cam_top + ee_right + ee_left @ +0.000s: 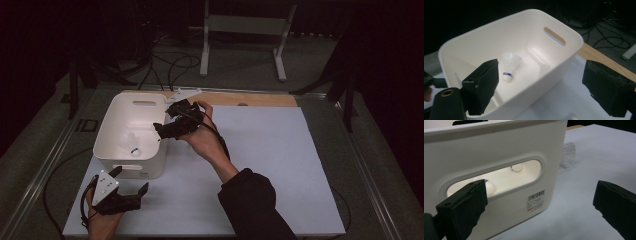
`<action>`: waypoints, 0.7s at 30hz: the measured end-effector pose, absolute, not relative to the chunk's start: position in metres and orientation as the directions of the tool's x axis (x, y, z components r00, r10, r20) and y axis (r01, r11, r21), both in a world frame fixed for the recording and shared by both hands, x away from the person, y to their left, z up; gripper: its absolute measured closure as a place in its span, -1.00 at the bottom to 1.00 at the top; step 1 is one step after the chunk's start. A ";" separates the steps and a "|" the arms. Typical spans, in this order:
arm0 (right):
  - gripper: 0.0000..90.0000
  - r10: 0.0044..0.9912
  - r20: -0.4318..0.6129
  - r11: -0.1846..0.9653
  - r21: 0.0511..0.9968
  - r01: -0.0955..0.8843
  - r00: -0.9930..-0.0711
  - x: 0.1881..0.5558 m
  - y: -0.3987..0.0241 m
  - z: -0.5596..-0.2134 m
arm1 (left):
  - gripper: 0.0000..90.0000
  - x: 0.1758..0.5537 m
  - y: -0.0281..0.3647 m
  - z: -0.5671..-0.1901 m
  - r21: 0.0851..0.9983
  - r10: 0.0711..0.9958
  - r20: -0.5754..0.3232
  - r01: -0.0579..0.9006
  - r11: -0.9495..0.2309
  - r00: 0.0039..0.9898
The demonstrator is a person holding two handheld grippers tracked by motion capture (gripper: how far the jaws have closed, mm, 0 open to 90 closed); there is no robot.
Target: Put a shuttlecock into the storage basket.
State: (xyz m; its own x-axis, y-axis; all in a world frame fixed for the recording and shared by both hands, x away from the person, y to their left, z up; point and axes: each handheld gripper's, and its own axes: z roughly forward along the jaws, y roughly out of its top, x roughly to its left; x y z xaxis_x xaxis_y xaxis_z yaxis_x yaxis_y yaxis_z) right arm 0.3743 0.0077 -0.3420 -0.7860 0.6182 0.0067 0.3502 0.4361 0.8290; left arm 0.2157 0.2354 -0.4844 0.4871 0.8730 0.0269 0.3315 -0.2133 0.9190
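Okay, your left gripper (131, 184) waits gaping in front of the white bin (112, 112), your right gripper (170, 120) hangs released over its rim, and the shuttlecock (509, 65) inside is light and crushable, so pinch its cork.

The room is dim, its far side lost in near-black shadow. A grey floor (240, 60) stretches beyond the counter (280, 150), which is covered by a pale sheet with a wooden strip (250, 98) bare along its far edge. Black cables (170, 65) loop over the floor beside a white metal stand (245, 30). Metal rails (45, 165) flank the counter.
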 end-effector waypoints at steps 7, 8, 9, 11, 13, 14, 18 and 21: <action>-0.71 0.644 -0.018 0.443 0.824 0.354 -0.765 0.378 -0.007 -0.346 | -1.00 0.216 0.235 -0.484 0.919 0.873 0.026 0.332 -0.212 0.487; -0.71 0.644 -0.013 0.442 0.822 0.359 -0.765 0.378 -0.009 -0.346 | -1.00 0.216 0.235 -0.484 0.919 0.874 0.025 0.332 -0.211 0.486; -0.71 0.648 -0.017 0.443 0.821 0.359 -0.761 0.379 -0.011 -0.347 | -1.00 0.216 0.235 -0.485 0.919 0.873 0.025 0.332 -0.211 0.486; -0.71 0.648 -0.026 0.450 0.819 0.355 -0.761 0.380 -0.014 -0.348 | -1.00 0.216 0.235 -0.485 0.919 0.874 0.026 0.332 -0.212 0.486; -0.71 0.658 -0.038 0.456 0.815 0.358 -0.752 0.381 -0.017 -0.349 | -1.00 0.216 0.235 -0.484 0.919 0.874 0.026 0.332 -0.212 0.485; -0.72 0.655 -0.043 0.463 0.812 0.355 -0.755 0.381 -0.020 -0.350 | -1.00 0.216 0.235 -0.485 0.919 0.874 0.025 0.333 -0.211 0.485; -0.71 0.663 -0.085 0.494 0.796 0.350 -0.744 0.381 -0.026 -0.354 | -1.00 0.216 0.235 -0.484 0.919 0.873 0.025 0.332 -0.211 0.487; -0.72 0.667 -0.099 0.502 0.792 0.347 -0.738 0.381 -0.030 -0.356 | -1.00 0.216 0.235 -0.485 0.919 0.873 0.025 0.332 -0.211 0.486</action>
